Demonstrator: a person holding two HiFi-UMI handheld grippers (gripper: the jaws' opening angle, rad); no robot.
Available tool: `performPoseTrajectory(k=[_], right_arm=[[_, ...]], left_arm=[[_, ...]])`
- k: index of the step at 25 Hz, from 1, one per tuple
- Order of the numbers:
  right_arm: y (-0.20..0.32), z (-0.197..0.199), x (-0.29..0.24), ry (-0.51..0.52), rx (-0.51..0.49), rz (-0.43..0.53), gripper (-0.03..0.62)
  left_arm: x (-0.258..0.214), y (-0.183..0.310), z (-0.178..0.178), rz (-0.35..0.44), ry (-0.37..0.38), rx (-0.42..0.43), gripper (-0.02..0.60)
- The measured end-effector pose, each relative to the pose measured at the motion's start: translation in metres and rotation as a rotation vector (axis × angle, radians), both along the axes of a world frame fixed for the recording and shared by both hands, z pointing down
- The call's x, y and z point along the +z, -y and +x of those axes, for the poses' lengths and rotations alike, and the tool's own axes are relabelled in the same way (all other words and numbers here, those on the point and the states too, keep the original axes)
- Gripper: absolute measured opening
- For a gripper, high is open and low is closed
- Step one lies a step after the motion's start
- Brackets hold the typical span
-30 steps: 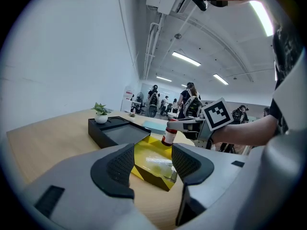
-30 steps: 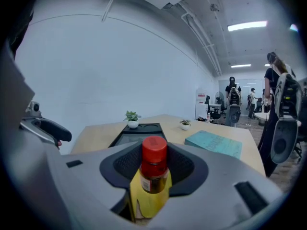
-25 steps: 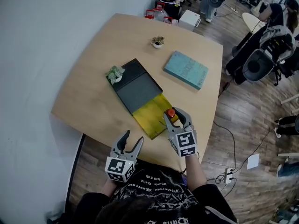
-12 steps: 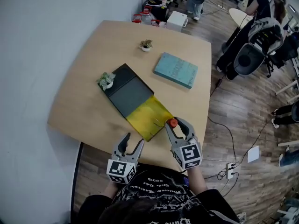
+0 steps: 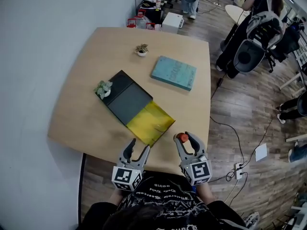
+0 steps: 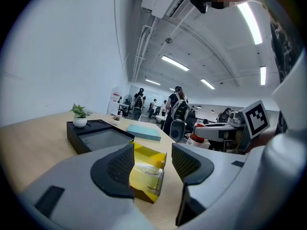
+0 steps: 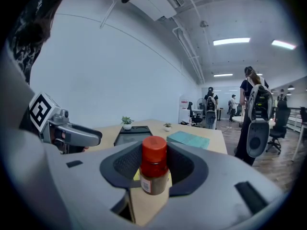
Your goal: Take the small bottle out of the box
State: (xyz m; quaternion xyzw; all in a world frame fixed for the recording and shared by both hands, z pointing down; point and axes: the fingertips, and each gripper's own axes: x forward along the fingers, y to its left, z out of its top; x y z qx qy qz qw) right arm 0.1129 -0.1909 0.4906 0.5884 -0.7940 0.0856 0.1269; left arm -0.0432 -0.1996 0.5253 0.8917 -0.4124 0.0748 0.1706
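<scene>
The small bottle [image 7: 154, 169] is out of the box. It stands upright between the jaws of the right gripper [image 5: 186, 139], which are pressed against its sides. The bottle has a round red cap and a clear body filled with something brown, and a pale label edge shows low on one side. In the head view it hangs over the near right part of the wooden table [image 5: 81, 104], just right of the box and clear of it.

The box [image 5: 125, 98] is black and flat, lying at a slant on the table. Its yellow inner tray [image 5: 151, 121] is slid out toward the person, and something clear and crumpled lies in that tray, though what it is cannot be told.

The left gripper [image 5: 136, 149] is at the table's near edge with its jaws apart and nothing between the pads — the yellow tray shows beyond them.

A small potted plant [image 5: 103, 88] sits on the box's far left corner. A second one [image 5: 141, 49] and a teal book [image 5: 174, 73] lie farther back.
</scene>
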Motion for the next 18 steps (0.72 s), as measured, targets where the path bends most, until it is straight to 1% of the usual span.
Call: performPoseTrajectory(k=[7, 18], right_arm=[[-0.015, 0.008, 0.006, 0.027, 0.068, -0.007, 0.158], [-0.005, 0.003, 0.005, -0.004, 0.062, 0.004, 0.158]], left_arm=[[0.002, 0.003, 0.001, -0.005, 0.005, 0.029, 0.249], [-0.003, 0.015, -0.001, 0.022, -0.005, 0.021, 0.247]])
